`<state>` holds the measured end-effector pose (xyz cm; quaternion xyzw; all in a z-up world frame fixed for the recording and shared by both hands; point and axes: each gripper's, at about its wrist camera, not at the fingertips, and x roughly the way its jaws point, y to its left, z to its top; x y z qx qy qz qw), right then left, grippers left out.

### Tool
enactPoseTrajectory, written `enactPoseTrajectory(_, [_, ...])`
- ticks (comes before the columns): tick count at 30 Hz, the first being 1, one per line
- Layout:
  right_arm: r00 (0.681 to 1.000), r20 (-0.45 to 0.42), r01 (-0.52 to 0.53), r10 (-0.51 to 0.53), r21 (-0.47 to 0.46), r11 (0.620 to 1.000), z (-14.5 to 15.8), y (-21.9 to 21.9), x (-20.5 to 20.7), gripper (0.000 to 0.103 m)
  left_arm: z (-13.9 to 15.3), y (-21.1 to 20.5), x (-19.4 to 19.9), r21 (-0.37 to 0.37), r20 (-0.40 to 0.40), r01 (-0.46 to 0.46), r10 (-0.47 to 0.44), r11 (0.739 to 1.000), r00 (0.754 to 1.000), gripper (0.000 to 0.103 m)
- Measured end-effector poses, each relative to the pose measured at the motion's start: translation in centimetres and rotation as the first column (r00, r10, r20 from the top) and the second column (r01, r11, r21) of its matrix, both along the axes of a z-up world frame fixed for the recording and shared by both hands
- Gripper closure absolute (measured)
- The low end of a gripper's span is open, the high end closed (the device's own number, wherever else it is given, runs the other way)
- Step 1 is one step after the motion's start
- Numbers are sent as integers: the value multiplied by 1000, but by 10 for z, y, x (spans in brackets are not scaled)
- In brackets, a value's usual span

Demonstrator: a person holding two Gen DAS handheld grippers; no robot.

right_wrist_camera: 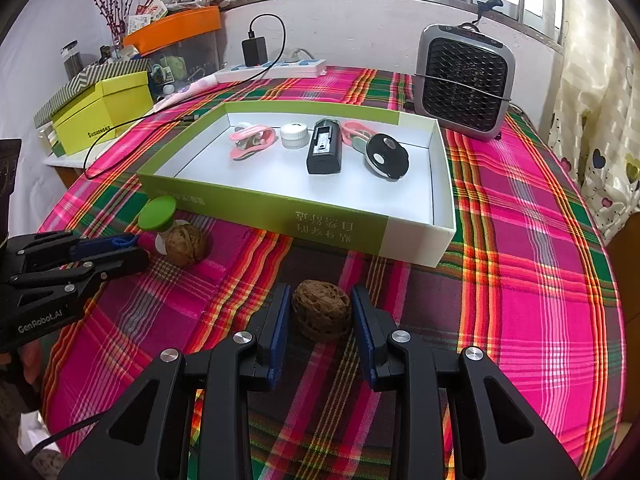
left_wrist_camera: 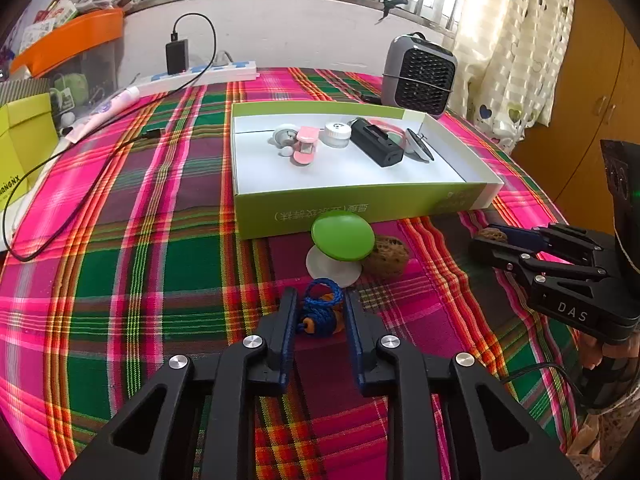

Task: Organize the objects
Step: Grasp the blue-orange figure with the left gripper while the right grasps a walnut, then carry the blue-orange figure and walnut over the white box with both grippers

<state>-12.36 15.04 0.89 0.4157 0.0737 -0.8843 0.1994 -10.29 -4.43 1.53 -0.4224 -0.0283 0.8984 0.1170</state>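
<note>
Risk first: left tool clamped on small blue braided cord bundle w/ orange bits, soft and loopy, so could slip or snag on lift, or nudge green-capped white round piece just beyond. Right tool narrowed round brown wrinkled walnut on plaid surface; pad contact hard to tell, so could roll. Green-and-white shallow cardboard box behind, already w/ several small items.

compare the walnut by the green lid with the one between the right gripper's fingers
The walnut beside the green lid lies free next to the green lid; the walnut at the right gripper sits between the blue pads of the right gripper. The first lies nearer the box. Both are brown, wrinkled and on the cloth.
</note>
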Motion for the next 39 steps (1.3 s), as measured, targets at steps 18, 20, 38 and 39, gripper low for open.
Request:
enactPoseTrajectory(18, [1000,0,-2,2,0,1000,-1,-1,0,72,0,0,0,0,0,-1,1,1000,1000,85])
enactPoseTrajectory(20, [1000,0,-2,2,0,1000,0,-1,1,72,0,0,0,1,0,-1,1,1000,1000,85])
enactPoseTrajectory(38, [1000,-15,-12,12,-8,1000,5,-1,1,72,16,-3,2,3,-38,-9,9,1000,999,85])
enactPoseTrajectory(39, [1000,-17,-13,12,-7,1000,6,-1,0,72,18,-3,2,4,-42,-8,8,1000,999,85])
